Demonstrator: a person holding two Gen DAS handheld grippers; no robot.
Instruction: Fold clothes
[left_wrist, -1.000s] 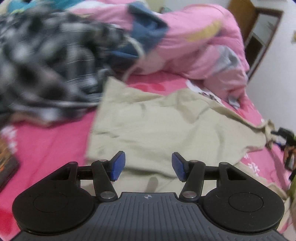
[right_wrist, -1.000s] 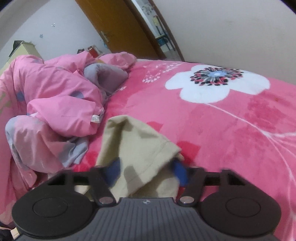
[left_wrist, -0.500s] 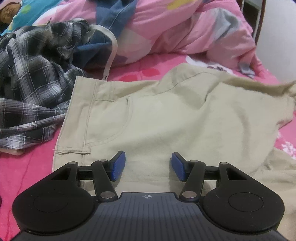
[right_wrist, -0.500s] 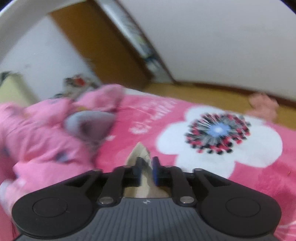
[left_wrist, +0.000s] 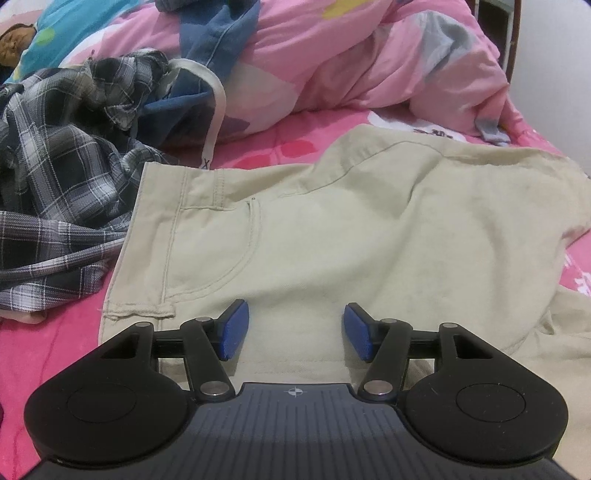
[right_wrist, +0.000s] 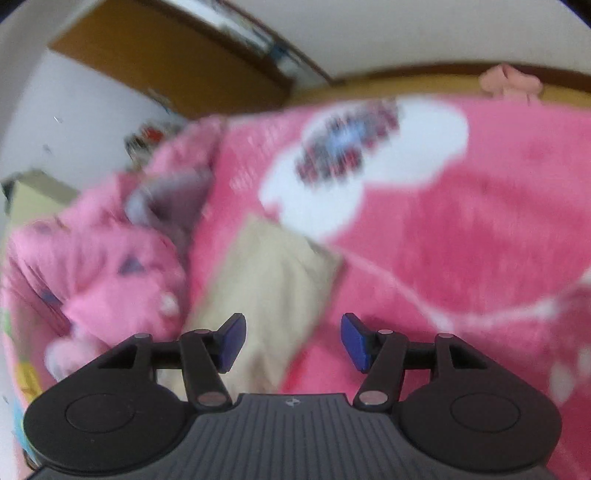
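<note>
- While your left claw (left_wrist: 295, 330) hangs over the beige trousers (left_wrist: 332, 243), its blue pads (left_wrist: 233, 330) are spread wide with nothing between them.
- The trousers lie spread on the pink bedspread (left_wrist: 48, 332), waistband to the left, the curved pocket seam just ahead of your left pad.
- The fabric is mostly flat; it wrinkles and rises toward the right, where a second layer of the same beige cloth shows beneath the edge.
- A crumpled plaid shirt (left_wrist: 62, 192) sits just left of the waistband; whether it touches, you cannot tell from here.
- A blue garment (left_wrist: 207, 55) with a pale trim strip lies behind the shirt; the strip's end hangs down to the top edge of the trousers.
- A bunched pink quilt (left_wrist: 369, 55) fills the back of the left view.
- Your right claw (right_wrist: 293, 343) is also spread wide and empty; its view is blurred.
- In that right view a beige end of the trousers (right_wrist: 266, 280) lies ahead of the left pad, on the bedspread (right_wrist: 461, 258), beside the quilt (right_wrist: 92, 266).
- Beyond it the bedspread carries a large white flower print (right_wrist: 369, 166).
- A brown door (right_wrist: 166, 62) and a white wall stand at the back.
</note>
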